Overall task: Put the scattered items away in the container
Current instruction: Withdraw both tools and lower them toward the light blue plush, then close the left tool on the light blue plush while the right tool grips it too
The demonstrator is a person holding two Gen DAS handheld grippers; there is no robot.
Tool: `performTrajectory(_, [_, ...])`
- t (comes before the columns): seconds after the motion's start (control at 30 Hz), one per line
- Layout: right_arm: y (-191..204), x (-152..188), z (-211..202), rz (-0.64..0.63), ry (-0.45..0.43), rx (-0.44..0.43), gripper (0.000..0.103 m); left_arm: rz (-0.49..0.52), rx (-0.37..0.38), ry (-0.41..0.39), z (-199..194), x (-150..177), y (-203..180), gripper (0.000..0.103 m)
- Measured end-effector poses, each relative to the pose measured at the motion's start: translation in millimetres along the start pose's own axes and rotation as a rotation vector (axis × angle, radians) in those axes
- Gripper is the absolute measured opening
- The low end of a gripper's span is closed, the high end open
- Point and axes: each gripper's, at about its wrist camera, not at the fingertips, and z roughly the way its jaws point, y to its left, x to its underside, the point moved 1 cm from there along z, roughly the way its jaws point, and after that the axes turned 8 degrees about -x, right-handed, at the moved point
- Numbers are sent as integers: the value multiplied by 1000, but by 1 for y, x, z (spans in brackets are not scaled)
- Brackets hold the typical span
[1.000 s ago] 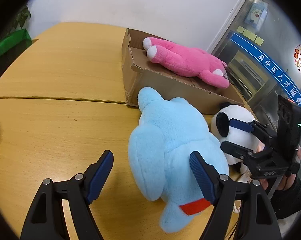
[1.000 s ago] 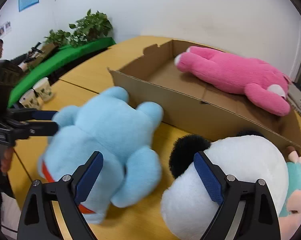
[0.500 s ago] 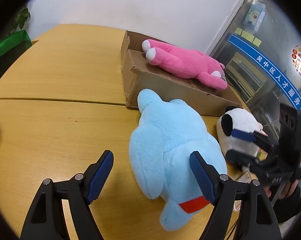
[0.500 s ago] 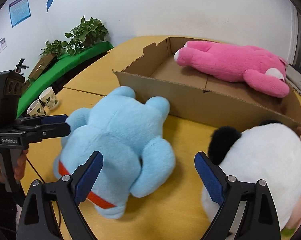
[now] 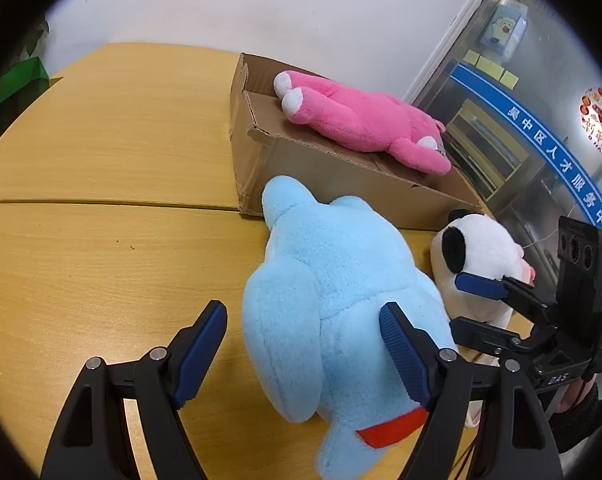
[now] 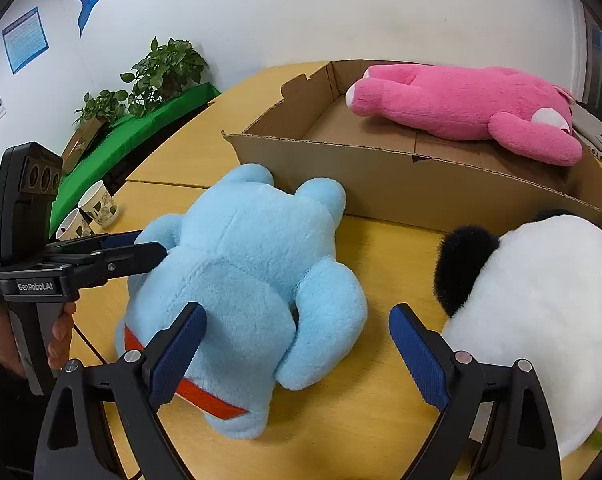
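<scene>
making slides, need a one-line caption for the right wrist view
Open right gripper over the blue plush; pink plush lies in the cardboard box, panda plush alongside.

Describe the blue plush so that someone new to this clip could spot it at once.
Find the cardboard box on the wooden table, with a pink plush lying inside. The blue plush lies on the table against the box's near wall, left of a black-and-white plush. It alone is pale blue with a red band.
</scene>
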Motion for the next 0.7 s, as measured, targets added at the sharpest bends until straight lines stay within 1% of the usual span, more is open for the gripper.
performTrajectory(0.07, [1, 0, 1, 1, 2, -8, 95, 5, -2, 2, 0, 1, 0, 78])
performTrajectory(0.1, [1, 0, 2, 3, 4, -15, 95, 6, 3, 5, 0, 1, 0, 75])
performTrajectory(0.13, [1, 1, 2, 5, 5, -21, 95, 7, 13, 8, 0, 2, 0, 67])
performTrajectory(0.33, [9, 2, 8, -6, 18, -83, 95, -20, 28, 16, -1, 7, 11, 58])
performTrajectory(0.4, [13, 2, 8, -15, 17, -100, 94, -37, 36, 17, -1, 9, 16, 57])
performTrajectory(0.5, [12, 0, 8, -11, 13, -99, 92, -43, 41, 18, -1, 10, 19, 56])
performTrajectory(0.6, [11, -4, 9, -14, 18, -93, 86, -45, 45, 16, 0, 10, 20, 56])
performTrajectory(0.7, [11, -7, 9, -27, 16, -76, 73, -54, 55, 16, 1, 11, 22, 56])
